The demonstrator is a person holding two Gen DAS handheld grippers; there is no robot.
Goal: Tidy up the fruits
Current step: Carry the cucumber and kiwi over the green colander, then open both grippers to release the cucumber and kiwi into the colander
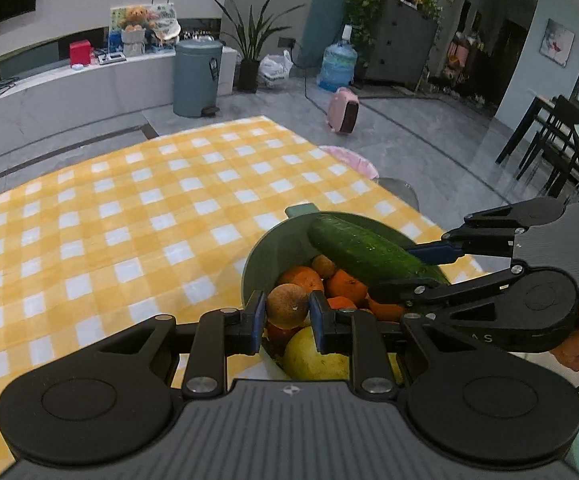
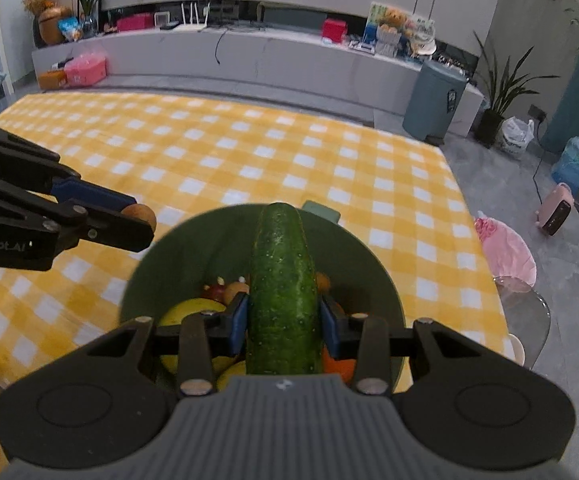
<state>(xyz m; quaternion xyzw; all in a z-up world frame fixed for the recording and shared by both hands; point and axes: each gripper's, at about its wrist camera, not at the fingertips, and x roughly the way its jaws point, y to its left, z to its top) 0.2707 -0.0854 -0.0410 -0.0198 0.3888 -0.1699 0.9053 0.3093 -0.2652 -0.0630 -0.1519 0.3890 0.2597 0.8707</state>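
Left gripper (image 1: 287,312) fingers pinch a brown fruit (image 1: 288,306); right gripper (image 2: 283,326) fingers pinch a cucumber (image 2: 283,284), both over the green bowl (image 2: 161,264) of fruit on the checked tabletop (image 1: 129,200).

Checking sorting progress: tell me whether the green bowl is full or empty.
Partly full: the green bowl holds oranges and a yellow fruit; its upper wall shows bare.

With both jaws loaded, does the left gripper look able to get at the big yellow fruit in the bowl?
Probably not yet. The left gripper is shut on a small brown fruit, so nothing more fits. The yellow fruit lies uncovered in the green bowl, just below the jaws; the cucumber doesn't cover it.
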